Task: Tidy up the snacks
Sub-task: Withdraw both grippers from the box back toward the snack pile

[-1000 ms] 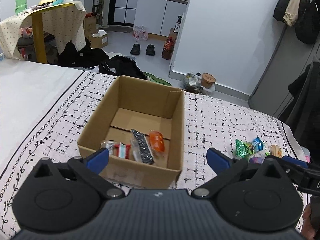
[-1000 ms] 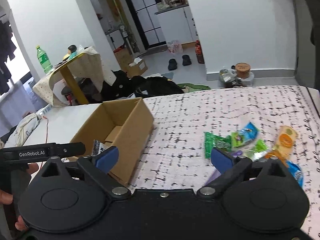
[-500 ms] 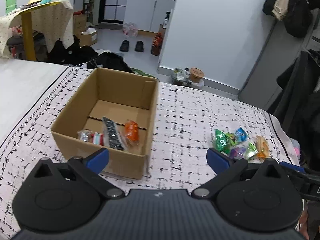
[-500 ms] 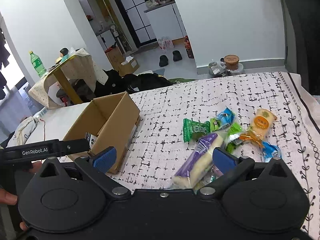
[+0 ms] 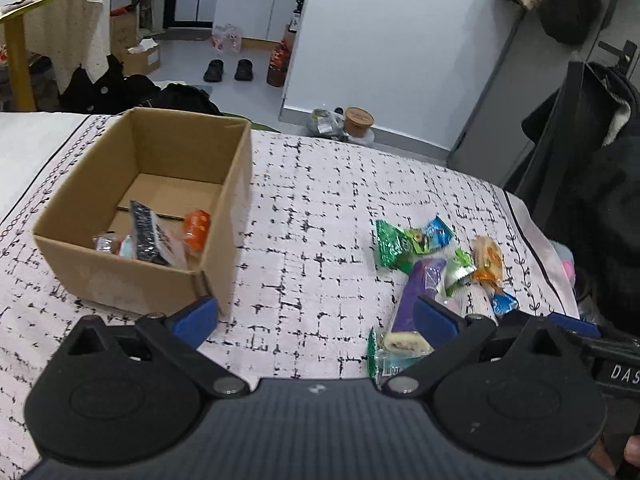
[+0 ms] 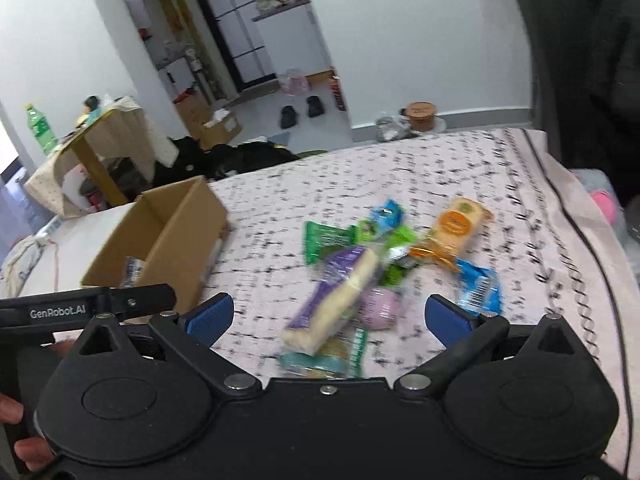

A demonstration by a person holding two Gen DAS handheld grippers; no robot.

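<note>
A cardboard box (image 5: 100,276) (image 6: 180,240) sits on the patterned bedspread and holds several snacks, among them an orange pack (image 5: 196,229) and a black pack (image 5: 148,236). To its right lies a loose pile of snacks: a green pack (image 5: 390,245) (image 6: 326,240), a long purple-wrapped roll (image 5: 416,296) (image 6: 340,296), an orange pack (image 5: 488,258) (image 6: 456,232), a blue pack (image 6: 478,292) and a pink ball (image 6: 380,308). My left gripper (image 5: 316,316) is open between box and pile. My right gripper (image 6: 328,314) is open just short of the pile, the roll between its fingers.
The bedspread (image 5: 320,208) ends at the right in a bordered edge (image 6: 580,240). Dark clothing (image 5: 600,184) hangs beside that edge. Beyond the bed are a floor with slippers (image 5: 228,70), bags, and a yellow table (image 6: 96,160) with a green bottle (image 6: 38,128).
Both grippers have shifted right and closer to the snack pile. The box has slid toward the left of both views, and the pile now fills the space before the right gripper.
</note>
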